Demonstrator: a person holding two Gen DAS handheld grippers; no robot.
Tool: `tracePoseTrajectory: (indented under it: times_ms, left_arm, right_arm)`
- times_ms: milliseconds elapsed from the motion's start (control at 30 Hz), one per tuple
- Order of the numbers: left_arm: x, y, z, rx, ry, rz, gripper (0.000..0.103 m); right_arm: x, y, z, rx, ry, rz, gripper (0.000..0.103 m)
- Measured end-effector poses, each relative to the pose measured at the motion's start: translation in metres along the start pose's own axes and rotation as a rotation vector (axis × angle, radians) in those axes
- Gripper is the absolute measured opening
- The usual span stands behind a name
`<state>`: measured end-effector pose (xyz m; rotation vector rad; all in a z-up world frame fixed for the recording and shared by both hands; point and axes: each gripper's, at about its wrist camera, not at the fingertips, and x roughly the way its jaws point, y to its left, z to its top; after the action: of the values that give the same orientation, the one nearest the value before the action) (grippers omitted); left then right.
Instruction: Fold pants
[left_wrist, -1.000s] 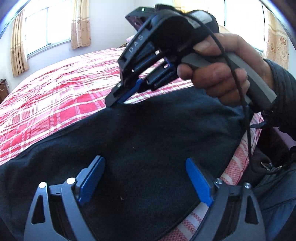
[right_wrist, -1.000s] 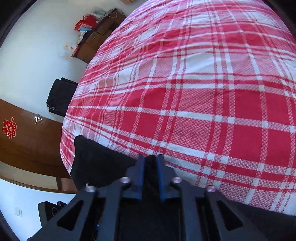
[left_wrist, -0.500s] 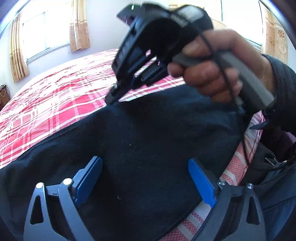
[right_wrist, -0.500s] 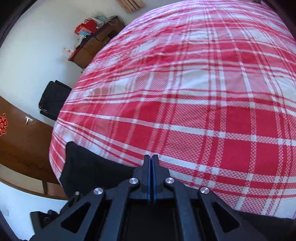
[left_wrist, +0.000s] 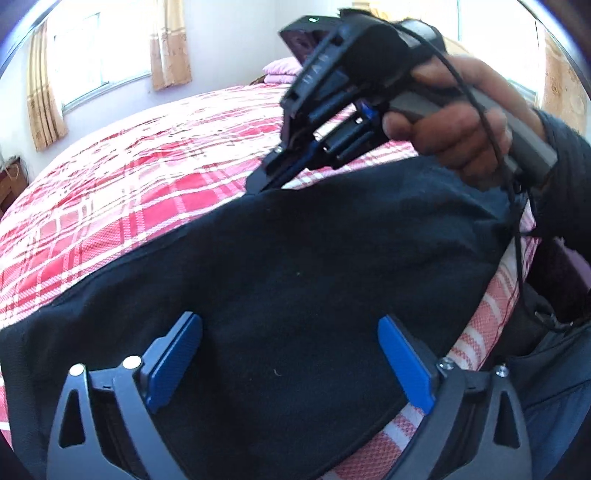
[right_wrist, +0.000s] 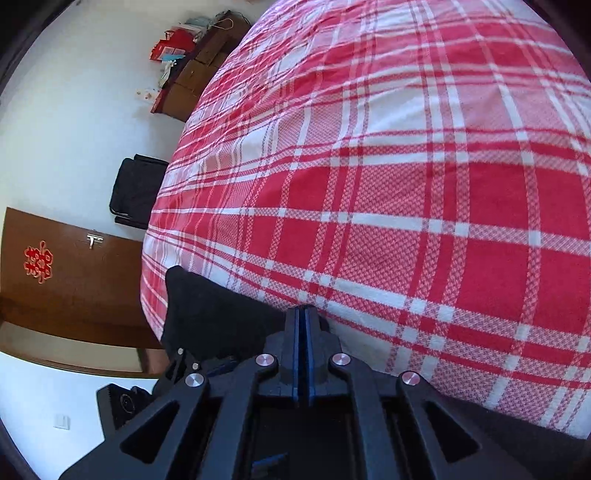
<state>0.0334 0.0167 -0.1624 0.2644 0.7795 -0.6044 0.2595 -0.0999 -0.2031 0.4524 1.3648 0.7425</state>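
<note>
Dark navy pants (left_wrist: 295, 280) lie across the near edge of a bed with a red and white plaid cover (left_wrist: 122, 184). My left gripper (left_wrist: 290, 363) is open, its blue pads wide apart just above the pants' near part. My right gripper (left_wrist: 264, 186), held by a hand, is shut at the pants' far edge and lifts it slightly. In the right wrist view the right gripper (right_wrist: 303, 314) has its blue pads pressed together, with dark pants cloth (right_wrist: 214, 317) beside and under it. Whether cloth sits between the pads is hidden.
The plaid bed (right_wrist: 424, 184) stretches far ahead. A brown door (right_wrist: 66, 288), a black chair (right_wrist: 136, 190) and a low cabinet with clutter (right_wrist: 192, 70) stand beyond the bed's left side. Curtained windows (left_wrist: 92, 48) and pink pillows (left_wrist: 279, 70) are at the far end.
My right gripper has closed from slightly open to fully shut at the pants' far edge and has risen a little. My left gripper has stayed open over the pants.
</note>
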Motion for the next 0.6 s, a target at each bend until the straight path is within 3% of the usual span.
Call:
tracePoseTrajectory:
  times_ms: [67, 100, 133, 167, 200, 367, 400, 433, 533, 600]
  left_arm:
    - [0.001, -0.004, -0.001, 0.01, 0.001, 0.007, 0.103]
    - [0.002, -0.005, -0.001, 0.009, -0.001, 0.007, 0.103]
    - [0.003, -0.006, -0.001, 0.01, -0.003, 0.007, 0.103]
    - [0.002, -0.006, -0.001, 0.009, -0.003, 0.005, 0.103]
    - [0.002, -0.008, -0.001, 0.008, -0.003, 0.003, 0.103]
    - [0.005, -0.009, -0.002, 0.008, -0.004, 0.005, 0.103]
    - [0.005, -0.008, -0.002, 0.007, -0.005, 0.004, 0.103]
    - [0.004, -0.01, -0.004, 0.006, -0.005, 0.003, 0.103]
    - [0.004, -0.009, -0.004, 0.008, -0.005, 0.002, 0.103]
    - [0.004, -0.009, -0.005, 0.008, -0.006, 0.002, 0.103]
  right_arm:
    - [-0.001, -0.001, 0.0, 0.007, -0.007, 0.001, 0.004]
    - [-0.003, -0.002, 0.0, 0.01, -0.016, -0.005, 0.01]
    - [-0.005, -0.004, 0.0, 0.018, -0.019, -0.008, 0.035]
    - [-0.006, -0.006, 0.0, 0.029, -0.024, -0.002, 0.05]
    - [-0.008, -0.008, 0.0, 0.039, -0.034, 0.027, 0.058]
    - [0.001, -0.003, 0.004, 0.048, -0.02, 0.019, 0.057]
    - [0.005, -0.003, 0.005, 0.055, -0.01, 0.022, 0.047]
    - [0.008, -0.004, 0.005, 0.062, 0.004, 0.025, 0.029]
    - [0.013, 0.0, 0.004, 0.051, -0.01, 0.002, 0.006]
    - [0.007, 0.01, 0.002, 0.016, -0.055, 0.001, 0.005]
